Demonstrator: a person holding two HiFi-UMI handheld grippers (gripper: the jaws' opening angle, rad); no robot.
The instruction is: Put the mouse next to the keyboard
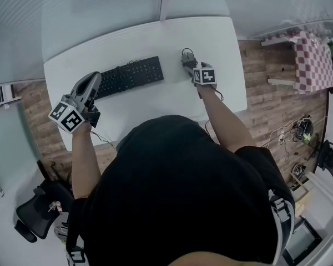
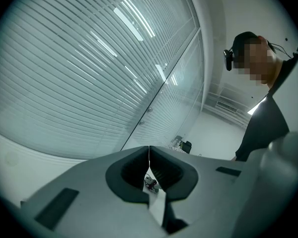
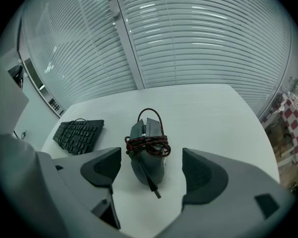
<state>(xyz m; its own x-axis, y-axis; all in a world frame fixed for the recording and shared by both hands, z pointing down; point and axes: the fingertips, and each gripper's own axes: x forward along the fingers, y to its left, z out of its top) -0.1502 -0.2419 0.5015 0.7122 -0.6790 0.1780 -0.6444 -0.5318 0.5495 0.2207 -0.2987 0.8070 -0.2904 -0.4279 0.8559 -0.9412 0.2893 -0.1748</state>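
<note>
A dark grey mouse [image 3: 148, 152] lies on the white table [image 3: 213, 113] with its red-and-black cable [image 3: 148, 145] wound round its body. My right gripper [image 3: 151, 170] is open, one jaw on each side of the mouse's rear and apart from it. In the head view the mouse [image 1: 187, 59] sits just beyond the right gripper [image 1: 191, 67], to the right of the black keyboard [image 1: 130, 76]. The keyboard [image 3: 78, 134] lies well left of the mouse. My left gripper [image 1: 92, 81] hovers over the keyboard's left end and tilts upward. Its jaws are shut and empty [image 2: 149, 155], facing window blinds.
The table's [image 1: 222, 101] right and near edges are close to the right gripper. A red-checked table [image 1: 309, 60] stands at the right on the wooden floor [image 1: 266, 110]. A black office chair [image 1: 36, 215] is at lower left. Glass walls with blinds [image 3: 188, 33] rise behind the table.
</note>
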